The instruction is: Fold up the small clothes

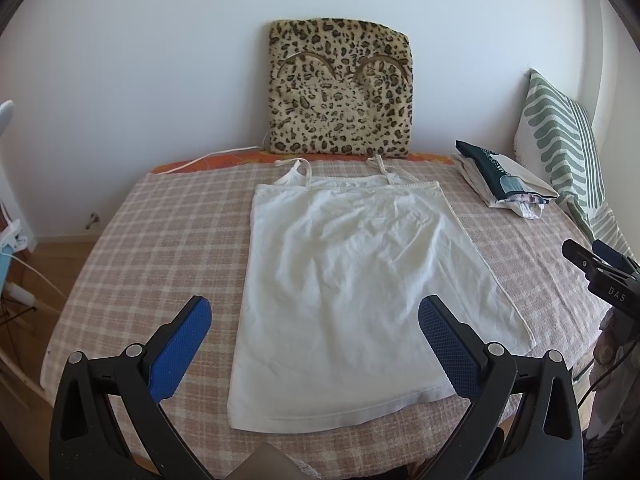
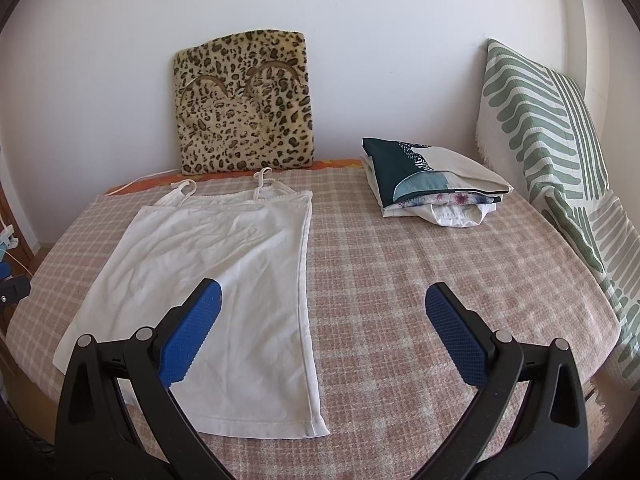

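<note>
A white strappy top (image 1: 352,272) lies spread flat on the pink checked cover (image 1: 160,240), straps toward the wall, hem toward me. My left gripper (image 1: 316,316) hovers open above its lower half, blue pads wide apart and holding nothing. In the right wrist view the same top (image 2: 208,272) lies at the left, and my right gripper (image 2: 324,300) stands open over its right side seam and the bare cover (image 2: 400,280). The right gripper's black body (image 1: 604,276) shows at the right edge of the left wrist view.
A pile of folded clothes (image 2: 432,178) sits at the back right. A leopard-print cushion (image 1: 340,88) leans on the wall behind the top. A green-striped pillow (image 2: 544,128) stands along the right side. Cables and floor (image 1: 24,280) lie past the left edge.
</note>
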`<state>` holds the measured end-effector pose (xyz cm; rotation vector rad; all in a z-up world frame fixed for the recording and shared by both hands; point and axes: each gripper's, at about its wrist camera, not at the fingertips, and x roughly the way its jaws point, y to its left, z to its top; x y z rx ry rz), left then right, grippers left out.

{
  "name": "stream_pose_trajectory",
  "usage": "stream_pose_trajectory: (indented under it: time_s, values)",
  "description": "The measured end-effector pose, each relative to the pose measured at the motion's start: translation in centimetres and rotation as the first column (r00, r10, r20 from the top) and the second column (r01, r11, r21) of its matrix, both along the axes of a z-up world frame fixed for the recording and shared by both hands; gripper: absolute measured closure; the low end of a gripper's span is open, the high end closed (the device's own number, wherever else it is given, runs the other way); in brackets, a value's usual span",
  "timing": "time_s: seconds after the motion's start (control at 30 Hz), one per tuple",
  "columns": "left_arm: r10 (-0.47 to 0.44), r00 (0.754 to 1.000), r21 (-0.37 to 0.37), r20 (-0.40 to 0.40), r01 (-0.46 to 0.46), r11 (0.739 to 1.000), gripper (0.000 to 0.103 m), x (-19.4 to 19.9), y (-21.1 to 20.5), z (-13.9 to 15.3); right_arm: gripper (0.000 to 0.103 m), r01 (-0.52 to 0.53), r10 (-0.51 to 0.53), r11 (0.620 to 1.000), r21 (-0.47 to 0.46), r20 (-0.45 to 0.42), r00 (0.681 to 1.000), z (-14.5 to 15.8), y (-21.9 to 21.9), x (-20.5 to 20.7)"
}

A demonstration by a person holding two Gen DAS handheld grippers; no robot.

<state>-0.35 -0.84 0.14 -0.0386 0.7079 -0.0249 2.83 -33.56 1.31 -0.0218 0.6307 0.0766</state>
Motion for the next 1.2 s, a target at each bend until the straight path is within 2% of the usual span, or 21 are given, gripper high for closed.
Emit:
stream_pose_trajectory:
  time_s: [0.43,0.67,0.9,1.2]
  values:
    - [0.005,1.0,-0.011,-0.011,-0.005,1.0,0.0,-0.3,0.6,0.0,0.0,-0.002,0.002,1.0,0.003,-0.001,1.0,0.0,0.6,0.2]
    - [-0.031,0.995,-0.134,-0.097,0.018,0.991,0.0,-0.1,2.7,-1.4,0.0,-0.026,0.026,1.0,0.01,-0.001,1.0,0.3,2.4,0.8]
    - [0.012,0.992,-0.124,-0.123,-0.027,0.992,0.0,-0.4,4.8,-2.8,0.0,-0.058,0.058,0.998,0.004,0.005,0.998,0.4,4.7,1.3]
    - [0.021,0.977,-0.111,-0.213,-0.046,0.993,0.001,0.2,6.1,-5.2,0.0,-0.135,0.135,0.991,0.009,-0.015,0.991,0.2,8.4,2.5]
